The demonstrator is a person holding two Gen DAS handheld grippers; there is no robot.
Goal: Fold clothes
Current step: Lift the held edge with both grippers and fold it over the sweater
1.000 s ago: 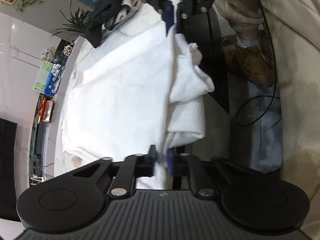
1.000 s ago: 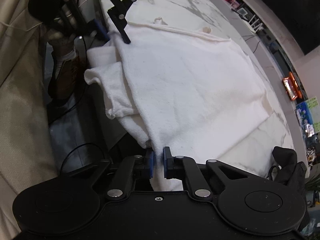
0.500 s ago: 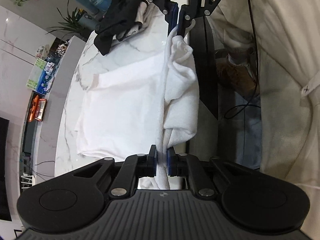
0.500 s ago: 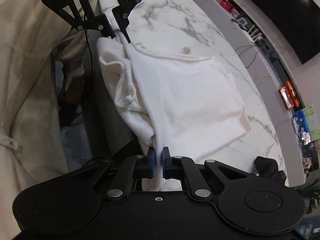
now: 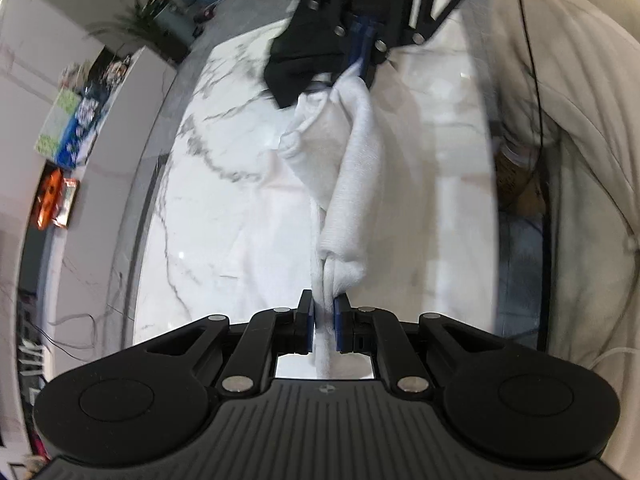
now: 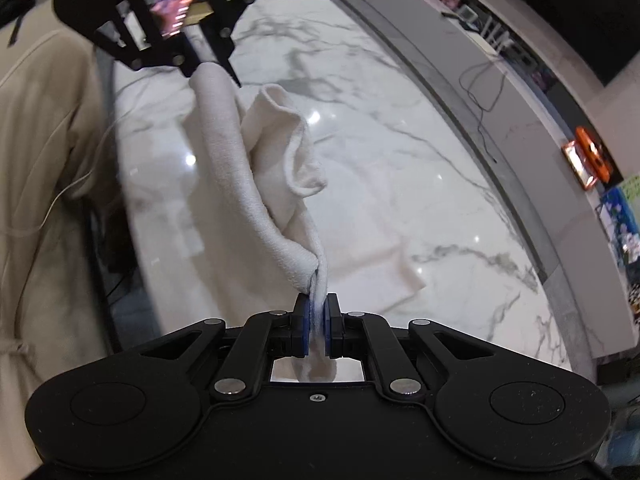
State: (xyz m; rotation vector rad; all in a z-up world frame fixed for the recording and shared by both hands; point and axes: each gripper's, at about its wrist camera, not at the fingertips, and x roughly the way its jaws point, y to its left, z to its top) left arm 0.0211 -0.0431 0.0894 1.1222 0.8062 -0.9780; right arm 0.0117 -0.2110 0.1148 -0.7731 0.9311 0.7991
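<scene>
Fold barely begun: white garment (image 5: 352,168) hangs bunched btwn both claws above the marble desk (image 5: 224,216), lower part prob. trailing on it. Left claw (image 5: 323,322) & right claw (image 6: 316,320) each pinch a garment edge. Vs 1 s ago: cloth lay spread flat, now lifted.

Below me: white marble tabletop w/ grey veins (image 5: 224,184), glossy, light spots reflecting. Black crumpled garment (image 5: 296,76) at its far end. Past the table edge, a pale grey ledge (image 6: 460,52) w/ thin black cables (image 6: 484,92), an orange-framed box (image 6: 588,160), blue and green packets (image 5: 72,132). Green potted plant (image 5: 140,20) near the corner, blurry. Cream fabric (image 6: 36,152) beside the table.
</scene>
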